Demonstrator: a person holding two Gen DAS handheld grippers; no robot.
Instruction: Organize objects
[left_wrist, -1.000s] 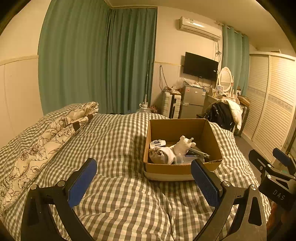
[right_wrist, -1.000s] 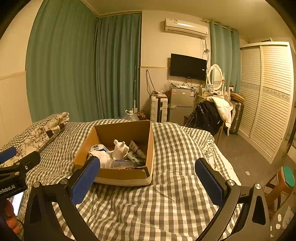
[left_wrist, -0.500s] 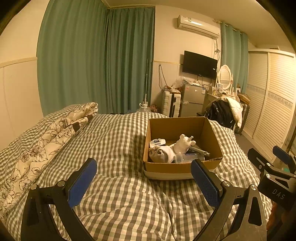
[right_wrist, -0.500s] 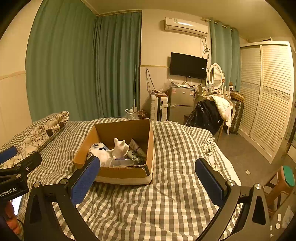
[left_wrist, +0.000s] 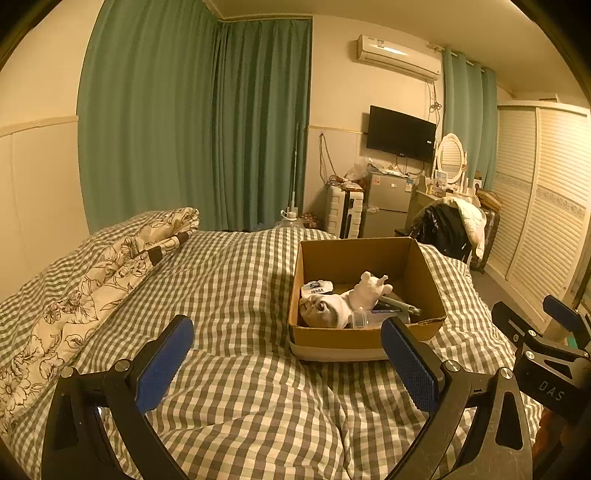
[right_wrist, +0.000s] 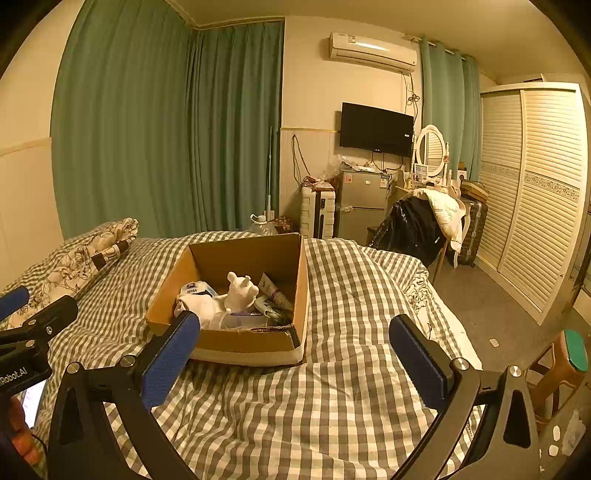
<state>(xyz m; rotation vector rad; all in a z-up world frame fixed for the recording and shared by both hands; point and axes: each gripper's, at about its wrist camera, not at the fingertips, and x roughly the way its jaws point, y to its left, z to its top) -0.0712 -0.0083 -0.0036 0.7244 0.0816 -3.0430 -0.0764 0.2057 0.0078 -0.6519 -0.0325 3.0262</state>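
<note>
An open cardboard box (left_wrist: 354, 334) sits on the checkered bed, also in the right wrist view (right_wrist: 243, 341). Inside lie a white plush toy (left_wrist: 364, 293), a tissue pack (left_wrist: 316, 287), a tube (right_wrist: 275, 291) and other small items. My left gripper (left_wrist: 284, 365) is open and empty, held above the bed just short of the box. My right gripper (right_wrist: 293, 360) is open and empty, also just short of the box. The right gripper shows at the right edge of the left wrist view (left_wrist: 546, 343); the left gripper shows at the left edge of the right wrist view (right_wrist: 29, 328).
A floral pillow (left_wrist: 110, 266) lies at the bed's left. Beyond the bed stand a fridge (right_wrist: 360, 206), a dresser with an oval mirror (right_wrist: 430, 151), a chair with clothes (right_wrist: 417, 225) and a wardrobe (right_wrist: 535, 192). A stool (right_wrist: 565, 362) stands at the right.
Both grippers have risen and tilted very slightly; the view has shifted a little. Both stay open and empty. Nothing in the box has moved.
</note>
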